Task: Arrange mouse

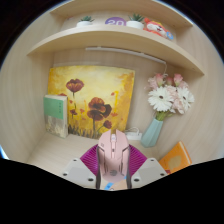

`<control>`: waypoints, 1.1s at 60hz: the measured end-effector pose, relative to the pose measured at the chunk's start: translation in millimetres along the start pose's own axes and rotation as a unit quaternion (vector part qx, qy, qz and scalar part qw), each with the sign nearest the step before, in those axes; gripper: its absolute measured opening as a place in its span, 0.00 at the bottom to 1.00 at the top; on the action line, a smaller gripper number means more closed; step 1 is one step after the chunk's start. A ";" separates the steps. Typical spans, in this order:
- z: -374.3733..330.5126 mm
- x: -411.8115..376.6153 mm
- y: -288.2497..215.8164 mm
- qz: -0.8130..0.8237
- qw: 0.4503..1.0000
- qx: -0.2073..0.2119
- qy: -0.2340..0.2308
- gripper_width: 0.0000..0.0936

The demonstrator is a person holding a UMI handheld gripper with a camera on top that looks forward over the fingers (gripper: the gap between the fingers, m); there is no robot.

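Mouse (113, 153) in hand-held gripper (113, 176); flowers (170, 96) in vase (153, 131).

No readable text, brand or number anywhere; possibly faint print on the book (56, 113) cover beside the painting (90, 99), too small to read.

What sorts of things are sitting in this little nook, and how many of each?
Mouse, pink, between the claw fingers: 1
Flower painting: 1
Vase of flowers: 1
Book leaning on the wall: 1
Orange item beside the vase: 1
Small items on the upper shelf, too small to identify: about 4
Total: about 9
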State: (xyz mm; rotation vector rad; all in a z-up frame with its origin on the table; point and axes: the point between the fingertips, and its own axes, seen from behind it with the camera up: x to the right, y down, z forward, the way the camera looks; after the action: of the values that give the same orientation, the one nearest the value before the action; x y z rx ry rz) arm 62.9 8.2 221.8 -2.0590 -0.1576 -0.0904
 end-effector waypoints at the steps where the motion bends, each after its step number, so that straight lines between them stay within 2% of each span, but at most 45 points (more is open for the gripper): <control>1: -3.2 10.2 -0.6 0.001 1.000 0.002 0.003 0.38; 7: -13.0 64.0 16.7 0.017 1.000 0.003 0.022 0.37; 15: 0.2 104.6 96.5 0.040 0.997 -0.058 0.031 0.37; 26: 22.3 95.3 207.9 0.063 0.987 -0.147 0.006 0.37; 34: 29.9 80.3 246.9 0.064 0.983 -0.174 -0.009 0.37; 39: 31.3 74.2 262.5 0.053 0.980 -0.189 -0.013 0.39; 46: 32.1 71.6 261.1 0.063 0.982 -0.175 -0.013 0.45; 54: 32.3 72.3 264.3 0.069 0.981 -0.178 -0.013 0.56; 59: 24.8 78.3 265.5 0.060 0.979 -0.196 -0.001 0.72; 62: 17.1 77.8 254.7 0.057 0.979 -0.195 0.001 0.73; 66: 4.9 74.4 228.4 0.057 0.983 -0.173 -0.004 0.73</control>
State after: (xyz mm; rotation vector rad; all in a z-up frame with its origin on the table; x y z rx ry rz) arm 170.9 -88.8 30.3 -2.4112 -0.0274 -0.0405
